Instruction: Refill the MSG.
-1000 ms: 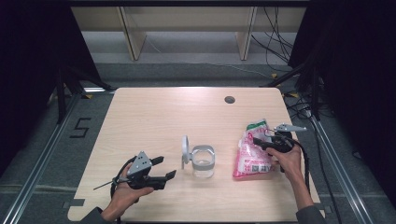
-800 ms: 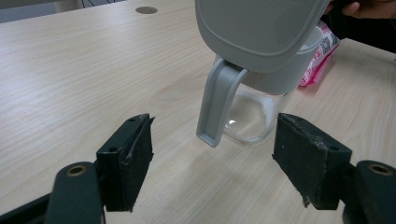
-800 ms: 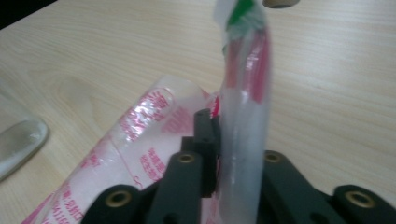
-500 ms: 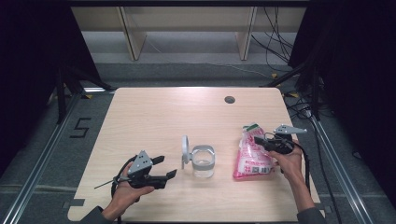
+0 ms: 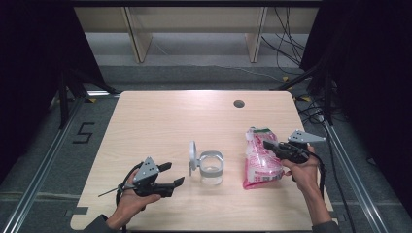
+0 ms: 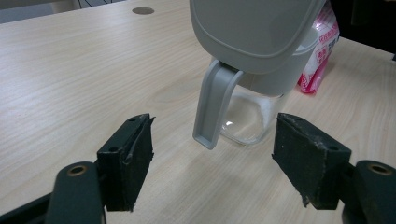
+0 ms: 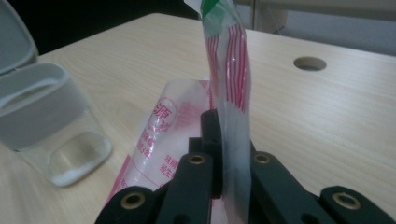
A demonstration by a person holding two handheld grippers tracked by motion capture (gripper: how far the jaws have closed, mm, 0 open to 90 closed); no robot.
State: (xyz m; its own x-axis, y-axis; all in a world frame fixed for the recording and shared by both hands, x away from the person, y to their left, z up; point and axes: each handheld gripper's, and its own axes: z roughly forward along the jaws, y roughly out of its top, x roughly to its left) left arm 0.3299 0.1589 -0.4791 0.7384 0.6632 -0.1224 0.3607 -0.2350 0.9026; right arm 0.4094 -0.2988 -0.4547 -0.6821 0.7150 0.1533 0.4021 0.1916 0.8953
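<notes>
A clear glass jar (image 5: 211,169) with a grey rim and its grey lid (image 5: 193,156) flipped open stands at the table's middle front. Right of it lies a pink and white plastic bag (image 5: 260,160). My right gripper (image 5: 272,146) is shut on the bag's upper edge; its jaws have just been closing on the film. In the right gripper view the bag (image 7: 229,70) rises pinched between the jaws, with the jar (image 7: 56,135) at left. My left gripper (image 5: 172,174) stands open a short way left of the jar. In the left gripper view the jar (image 6: 254,93) and its lid (image 6: 252,28) stand beyond the wide-apart pads (image 6: 128,163).
A round cable hole (image 5: 238,103) sits in the wooden table (image 5: 160,121) at the back right. Cables lie on the floor beyond the table's right side. Shelving legs stand behind the table.
My right gripper has closed on the bag's edge and lifted a little, pulling the bag's top up. The left gripper has stayed in place.
</notes>
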